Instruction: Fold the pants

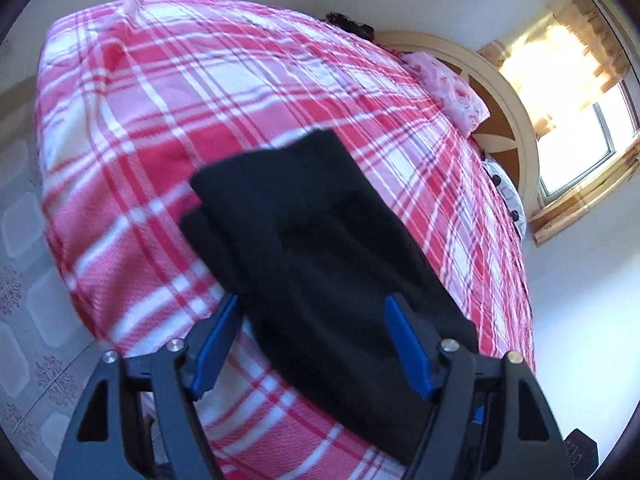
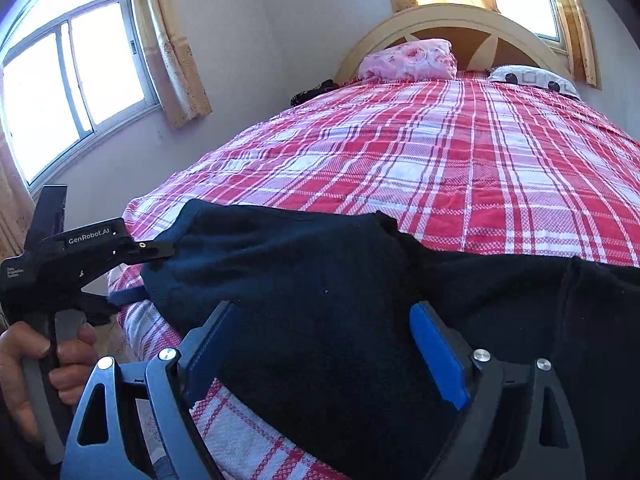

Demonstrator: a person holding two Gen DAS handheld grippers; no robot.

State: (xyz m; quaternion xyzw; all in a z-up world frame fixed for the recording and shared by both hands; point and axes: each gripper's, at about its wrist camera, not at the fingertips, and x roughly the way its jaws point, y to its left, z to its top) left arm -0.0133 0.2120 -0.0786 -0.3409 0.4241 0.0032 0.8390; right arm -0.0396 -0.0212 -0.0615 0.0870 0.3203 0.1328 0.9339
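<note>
Now the pants [image 1: 320,248] lie as a dark folded stack on the bed [image 1: 160,128], near its foot edge, w/ one narrower layer showing beneath the top one at 9 o'clock in the left wrist view. The left claw [image 1: 312,344] stands wide, empty, its blue pads either side of the stack's near end, prob. lined up to pinch that edge for another fold. In the right wrist view the right claw [image 2: 320,344] is likewise wide and holds nothing, set over the cloth w/ the left claw's body at 9 o'clock beside the pants' end. Both being spread over the same near edge suggests a two-point lift, so the fabric rises evenly. Pillows [image 2: 408,58] sit far off at 12 o'clock.
</note>
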